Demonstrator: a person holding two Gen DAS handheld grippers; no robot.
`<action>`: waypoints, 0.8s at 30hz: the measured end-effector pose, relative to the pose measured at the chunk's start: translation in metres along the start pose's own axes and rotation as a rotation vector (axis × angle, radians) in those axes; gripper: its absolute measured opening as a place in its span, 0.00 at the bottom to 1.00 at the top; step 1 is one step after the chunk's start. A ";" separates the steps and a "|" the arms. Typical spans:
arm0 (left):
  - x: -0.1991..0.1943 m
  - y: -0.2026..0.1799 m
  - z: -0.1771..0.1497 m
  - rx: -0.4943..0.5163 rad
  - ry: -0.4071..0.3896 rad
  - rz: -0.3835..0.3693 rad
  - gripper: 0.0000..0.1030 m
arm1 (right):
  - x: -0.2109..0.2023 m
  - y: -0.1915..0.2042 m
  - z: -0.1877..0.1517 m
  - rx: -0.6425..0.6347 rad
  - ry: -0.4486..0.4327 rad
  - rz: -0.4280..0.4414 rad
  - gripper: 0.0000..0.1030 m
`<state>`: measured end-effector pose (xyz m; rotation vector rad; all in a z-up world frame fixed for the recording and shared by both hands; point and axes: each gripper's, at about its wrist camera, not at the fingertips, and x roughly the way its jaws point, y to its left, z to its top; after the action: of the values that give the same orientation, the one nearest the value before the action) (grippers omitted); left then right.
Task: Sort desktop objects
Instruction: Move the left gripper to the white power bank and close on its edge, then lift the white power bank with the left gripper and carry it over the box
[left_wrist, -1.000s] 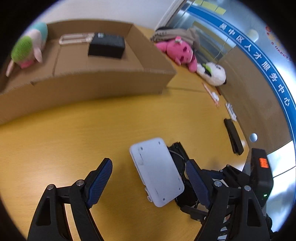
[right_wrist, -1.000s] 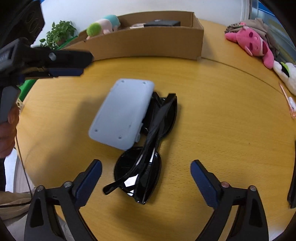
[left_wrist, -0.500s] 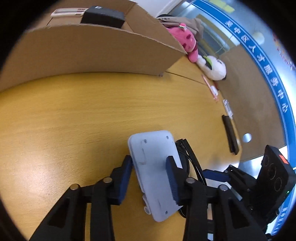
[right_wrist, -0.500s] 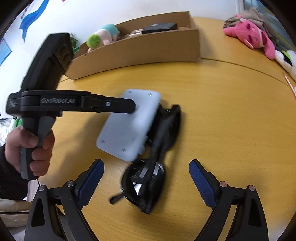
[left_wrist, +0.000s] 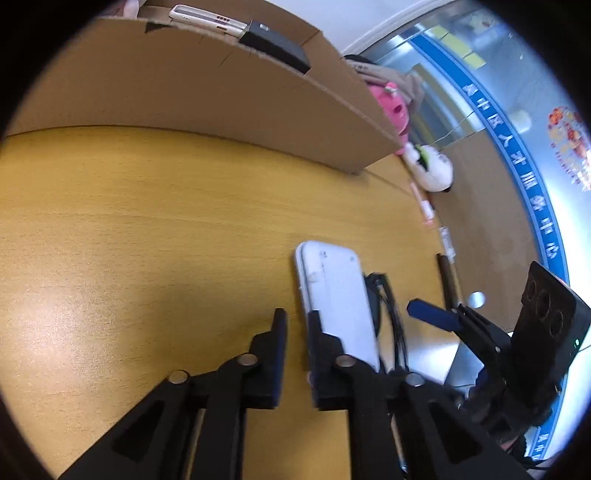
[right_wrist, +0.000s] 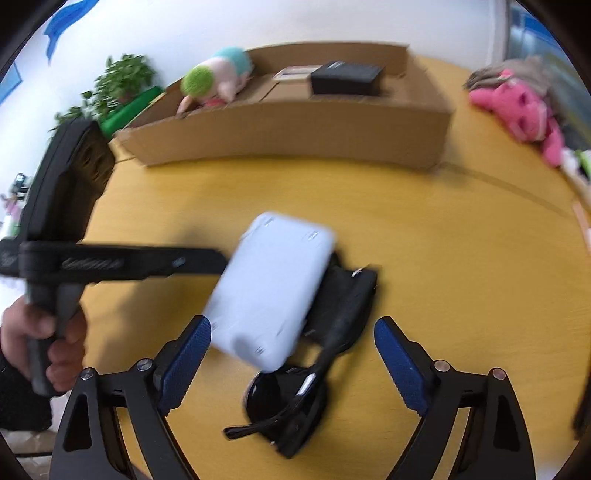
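Clearly the left gripper (left_wrist: 295, 334) has its jaws nearly together, pinching the near left edge of the white case (left_wrist: 338, 299), which looks tilted up off the desk (left_wrist: 147, 229) and leans over the black sunglasses (right_wrist: 314, 373) to its right. That grip is thin and off-centre, so the case could pivot or slip out as it travels, likely landing on the sunglasses. The right gripper (right_wrist: 291, 363) hangs over the sunglasses with jaws spread wide and holding nothing; a careless descent could clip the case. Far across the desk, the cardboard box (right_wrist: 295, 122) already holds a plush toy (right_wrist: 218, 79) and a black box (right_wrist: 345, 77).
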<state>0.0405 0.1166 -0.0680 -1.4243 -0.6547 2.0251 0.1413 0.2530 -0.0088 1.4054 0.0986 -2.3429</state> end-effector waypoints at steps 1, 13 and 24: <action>-0.002 0.001 0.001 -0.006 -0.010 -0.032 0.49 | -0.004 -0.003 0.003 0.006 -0.005 0.017 0.90; 0.025 0.007 0.012 -0.006 0.079 -0.108 0.25 | 0.034 0.025 0.006 0.008 0.111 0.172 0.91; 0.006 0.016 0.007 -0.006 0.048 -0.068 0.25 | 0.052 0.035 0.013 -0.010 0.095 0.123 0.76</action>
<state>0.0295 0.1090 -0.0812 -1.4303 -0.6804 1.9320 0.1224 0.2020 -0.0420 1.4756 0.0491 -2.1739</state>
